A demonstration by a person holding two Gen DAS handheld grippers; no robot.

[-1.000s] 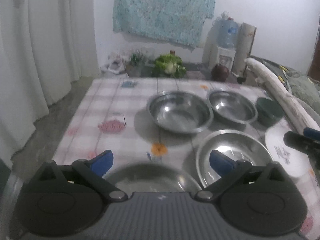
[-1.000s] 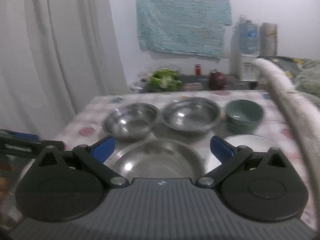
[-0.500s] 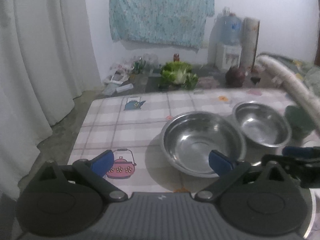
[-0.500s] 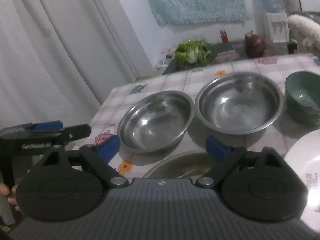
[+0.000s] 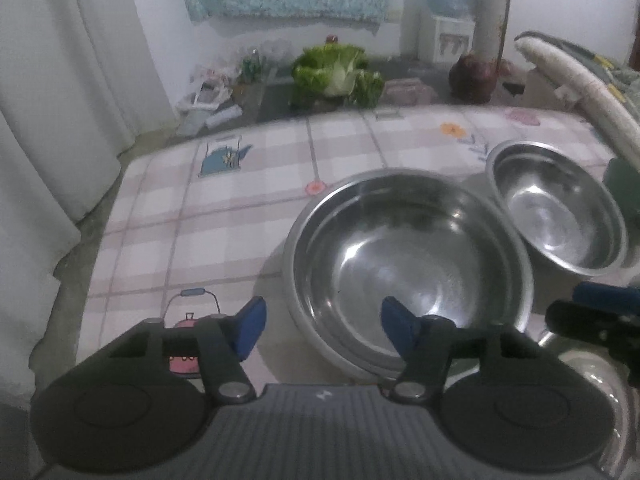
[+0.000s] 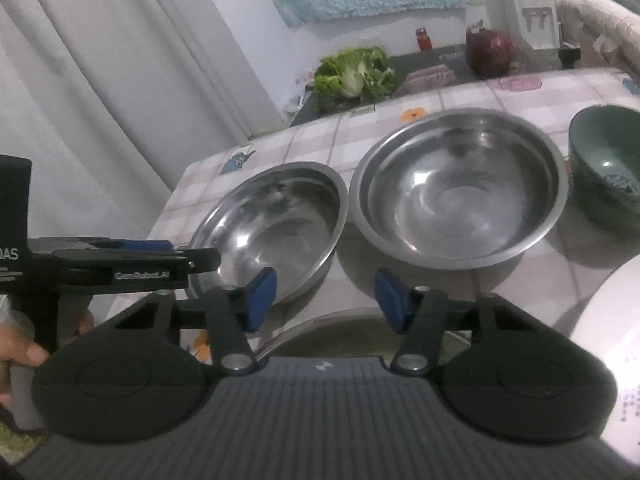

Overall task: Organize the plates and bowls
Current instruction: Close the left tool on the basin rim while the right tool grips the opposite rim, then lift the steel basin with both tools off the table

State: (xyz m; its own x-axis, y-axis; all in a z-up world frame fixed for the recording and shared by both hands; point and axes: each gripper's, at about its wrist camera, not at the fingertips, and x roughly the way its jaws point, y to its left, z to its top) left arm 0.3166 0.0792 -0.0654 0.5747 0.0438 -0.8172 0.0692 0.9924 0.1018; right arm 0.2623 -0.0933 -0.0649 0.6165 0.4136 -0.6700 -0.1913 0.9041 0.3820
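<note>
Checked pink tablecloth (image 5: pixel 240 216) carries everything, nothing stacked yet. Wide steel bowl (image 5: pixel 408 264) and smaller steel bowl (image 5: pixel 560 220) touch rims; dark green ceramic bowl (image 6: pixel 608 168) beside them. Left gripper (image 5: pixel 320 326) straddles the wide bowl's near rim, spread. Right gripper (image 6: pixel 325 300) spread, empty.

Both wrist views look low and close across the table (image 5: pixel 248 200), sharing two steel bowls (image 5: pixel 408 256)
</note>
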